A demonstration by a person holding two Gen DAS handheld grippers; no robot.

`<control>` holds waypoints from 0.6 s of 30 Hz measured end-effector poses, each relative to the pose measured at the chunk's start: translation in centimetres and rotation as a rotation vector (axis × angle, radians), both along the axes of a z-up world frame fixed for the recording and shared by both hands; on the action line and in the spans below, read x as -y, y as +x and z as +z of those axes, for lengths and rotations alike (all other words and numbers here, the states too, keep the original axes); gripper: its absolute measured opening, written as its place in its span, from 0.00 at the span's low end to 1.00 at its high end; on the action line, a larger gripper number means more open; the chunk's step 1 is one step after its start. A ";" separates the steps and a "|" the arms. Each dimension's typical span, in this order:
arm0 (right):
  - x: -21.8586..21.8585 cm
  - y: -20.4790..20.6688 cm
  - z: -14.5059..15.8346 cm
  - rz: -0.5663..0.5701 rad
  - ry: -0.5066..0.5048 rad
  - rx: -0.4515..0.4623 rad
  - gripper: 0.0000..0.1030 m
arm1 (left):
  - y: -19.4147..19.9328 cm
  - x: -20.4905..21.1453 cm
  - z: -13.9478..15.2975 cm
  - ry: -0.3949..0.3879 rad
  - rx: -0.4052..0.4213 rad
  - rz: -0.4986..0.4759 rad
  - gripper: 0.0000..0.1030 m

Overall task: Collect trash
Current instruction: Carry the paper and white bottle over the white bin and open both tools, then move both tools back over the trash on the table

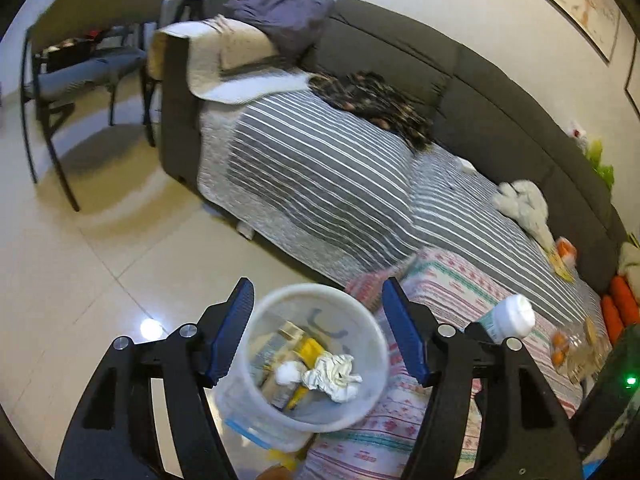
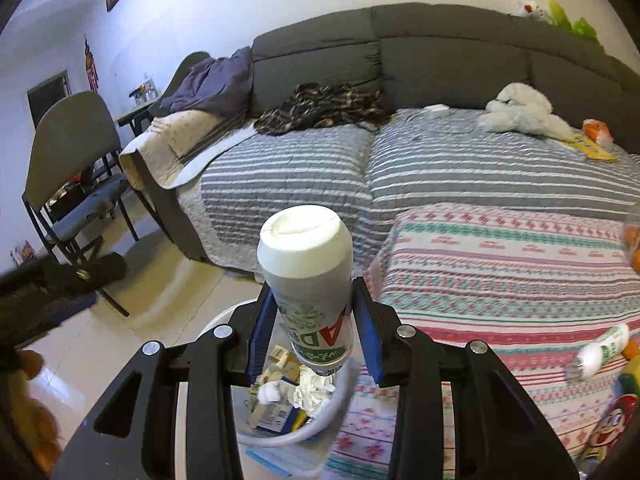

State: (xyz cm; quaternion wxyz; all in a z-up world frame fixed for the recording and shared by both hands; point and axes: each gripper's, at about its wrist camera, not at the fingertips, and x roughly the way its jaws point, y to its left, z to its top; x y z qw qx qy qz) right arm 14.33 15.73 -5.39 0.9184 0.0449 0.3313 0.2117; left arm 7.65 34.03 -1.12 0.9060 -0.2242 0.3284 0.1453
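A translucent white trash bin (image 1: 256, 396) stands on the floor beside the sofa, holding crumpled paper (image 1: 334, 374), cartons and a yellow wrapper. My left gripper (image 1: 318, 334) is open, its blue pads on either side of the bin's rim, above it. My right gripper (image 2: 310, 334) is shut on a white-capped plastic bottle with a green label (image 2: 310, 280), held over the bin (image 2: 340, 404). The bottle also shows in the left wrist view (image 1: 510, 318). A second similar bottle (image 2: 602, 350) lies on the patterned quilt at the right.
A grey sofa (image 2: 440, 60) carries striped covers (image 2: 460, 168), a patterned quilt (image 2: 500, 264), dark clothes (image 2: 320, 108), a white plush toy (image 2: 520, 112) and orange items (image 1: 560, 350). A chair (image 2: 72, 168) stands on the tiled floor at left.
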 end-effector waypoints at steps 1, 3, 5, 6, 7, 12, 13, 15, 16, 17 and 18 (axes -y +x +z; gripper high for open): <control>-0.6 0.0 -0.2 0.006 -0.002 -0.005 0.37 | -0.3 -0.5 0.2 0.005 0.002 0.018 0.62; -2.0 0.2 -0.7 0.023 -0.011 -0.016 0.37 | -1.0 -1.7 0.6 -0.006 0.012 0.048 0.62; -3.5 0.3 -1.1 0.044 -0.022 -0.029 0.37 | -1.7 -2.9 0.9 -0.031 0.024 0.080 0.62; -4.1 0.3 -1.3 0.051 -0.027 -0.033 0.37 | -1.9 -3.4 0.9 -0.037 0.027 0.087 0.62; -4.9 0.3 -1.5 0.061 -0.036 -0.039 0.37 | -2.2 -3.9 1.0 -0.045 0.031 0.100 0.62; -7.5 0.4 -2.5 0.094 -0.084 -0.075 0.40 | -2.8 -5.4 1.3 -0.055 0.038 0.138 0.63; -8.0 0.6 -2.8 0.102 -0.102 -0.095 0.44 | -2.8 -5.5 1.3 -0.053 0.038 0.143 0.63; -8.6 0.8 -3.2 0.105 -0.134 -0.119 0.63 | -3.0 -5.8 1.3 -0.058 0.040 0.149 0.63; -8.8 0.8 -3.3 0.100 -0.158 -0.122 0.69 | -3.0 -5.9 1.3 -0.066 0.041 0.150 0.63; -8.9 0.7 -3.4 0.097 -0.173 -0.123 0.72 | -3.0 -5.9 1.4 -0.070 0.043 0.149 0.63; -8.9 0.7 -3.5 0.096 -0.188 -0.126 0.76 | -3.1 -5.9 1.4 -0.072 0.044 0.148 0.64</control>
